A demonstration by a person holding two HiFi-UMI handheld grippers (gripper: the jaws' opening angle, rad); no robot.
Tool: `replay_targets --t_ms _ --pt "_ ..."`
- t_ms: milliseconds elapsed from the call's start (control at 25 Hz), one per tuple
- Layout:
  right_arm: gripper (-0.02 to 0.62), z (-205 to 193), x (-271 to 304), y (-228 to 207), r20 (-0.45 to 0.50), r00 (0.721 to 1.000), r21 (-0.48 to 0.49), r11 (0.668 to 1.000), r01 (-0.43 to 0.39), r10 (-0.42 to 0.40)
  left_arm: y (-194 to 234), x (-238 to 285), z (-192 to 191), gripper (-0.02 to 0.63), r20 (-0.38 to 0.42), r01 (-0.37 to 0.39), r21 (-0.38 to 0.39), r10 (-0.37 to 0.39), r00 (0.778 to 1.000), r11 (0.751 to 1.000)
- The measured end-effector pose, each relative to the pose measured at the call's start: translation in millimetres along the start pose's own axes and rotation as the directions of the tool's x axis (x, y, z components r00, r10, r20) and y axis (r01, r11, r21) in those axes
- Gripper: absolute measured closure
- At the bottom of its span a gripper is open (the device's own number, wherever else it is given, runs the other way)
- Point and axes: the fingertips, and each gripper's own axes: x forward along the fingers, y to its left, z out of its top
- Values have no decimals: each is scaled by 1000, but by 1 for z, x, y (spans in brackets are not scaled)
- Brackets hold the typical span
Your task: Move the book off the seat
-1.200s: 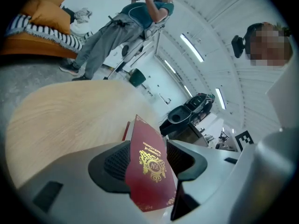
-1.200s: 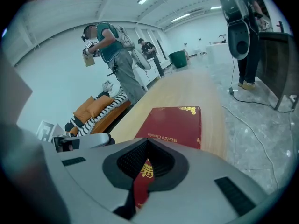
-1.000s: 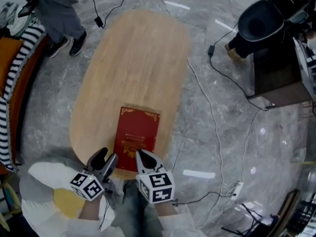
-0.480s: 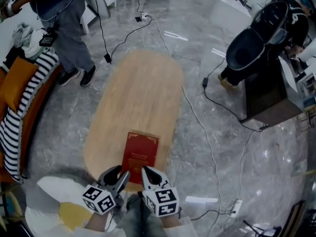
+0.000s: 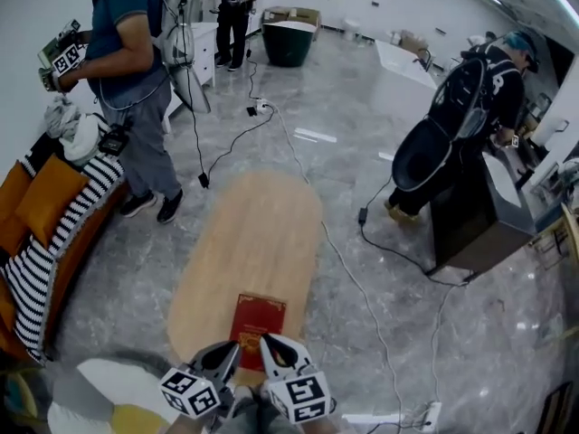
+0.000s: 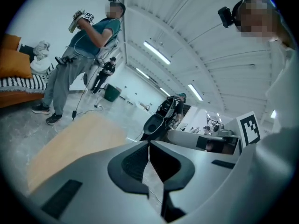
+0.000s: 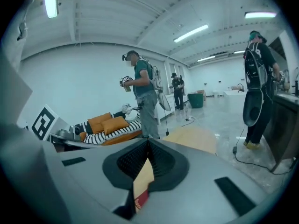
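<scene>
While its two jaws stand pressed together tip to tip, having just been closing with nothing between them, the left gripper (image 5: pixel 226 355) hangs in the air holding nothing; its own view shows only floor through the slit below the tips (image 6: pixel 148 146). Just to its right, the right gripper (image 5: pixel 271 349) is likewise closed and empty, its tips meeting (image 7: pixel 149 141), with a sliver of the red book (image 7: pixel 141 197) showing below them. Both grippers point forward across the room, side by side and close together, and neither touches the book (image 5: pixel 256 319). The book lies flat and closed at the near end of the oval wooden table (image 5: pixel 258 233), a little toward its right edge, with its gold-printed cover up and its long side running along the table. The rest of the tabletop is bare wood. Around the table lies a grey marble floor (image 5: pixel 136 278), and black cables (image 5: pixel 362 269) trail over it on the right toward a white power strip (image 5: pixel 431 416). At the left stands a sofa (image 5: pixel 36 242) with orange cushions and a striped cover, and beside it a person in a teal shirt (image 5: pixel 136 70). At the far right another person with a black backpack (image 5: pixel 493 70) bends over a counter.
</scene>
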Motion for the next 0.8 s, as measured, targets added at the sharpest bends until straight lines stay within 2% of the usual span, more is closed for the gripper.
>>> replay_targets --t_ms 200,400,560,800 --pt "583 30 -16 9 50 999 -13 1000 3 -3 -20 -12 29 598 32 23 42 -25 999 999" --pt "583 51 -26 18 96 995 -30 999 -17 20 -34 -18 41 600 -4 14 99 -14 1000 995" --pt "583 68 -37 32 125 991 -63 997 -43 50 -50 -22 50 600 -1 21 105 -21 1000 994" --pt "583 77 -47 37 145 988 -89 995 -37 49 -61 -19 59 600 6 42 92 -43 999 995"
